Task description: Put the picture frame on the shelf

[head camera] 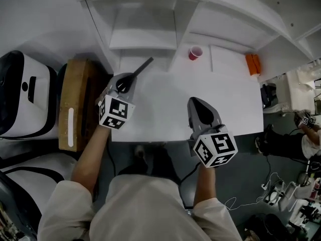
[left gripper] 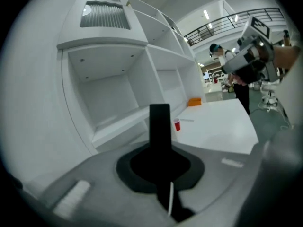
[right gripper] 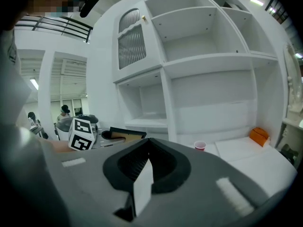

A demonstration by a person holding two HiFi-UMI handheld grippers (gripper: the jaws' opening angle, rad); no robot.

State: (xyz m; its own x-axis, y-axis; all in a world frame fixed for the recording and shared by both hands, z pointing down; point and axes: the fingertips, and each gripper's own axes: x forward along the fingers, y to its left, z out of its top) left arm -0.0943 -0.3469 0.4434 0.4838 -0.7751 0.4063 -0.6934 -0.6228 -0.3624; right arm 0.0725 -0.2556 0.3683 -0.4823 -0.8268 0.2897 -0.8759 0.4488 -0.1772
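The picture frame [head camera: 143, 67] is a thin dark slab seen edge-on, slanting up toward the white shelf unit [head camera: 143, 31]. My left gripper [head camera: 126, 82] is shut on its lower end, above the table's left end. In the left gripper view the frame [left gripper: 160, 122] stands up out of the jaws in front of the low shelf bay [left gripper: 113, 122]. The right gripper view shows the frame [right gripper: 124, 134] with a black border and tan face. My right gripper [head camera: 196, 103] hovers over the table's front middle, shut and empty.
A red cup [head camera: 195, 52] stands on the white table [head camera: 235, 104] near the shelf's upright, and an orange object [head camera: 253, 64] lies at the far right. A brown wooden box [head camera: 75, 104] and a white appliance [head camera: 25, 94] sit to the left. Another person [head camera: 311, 129] is at the right.
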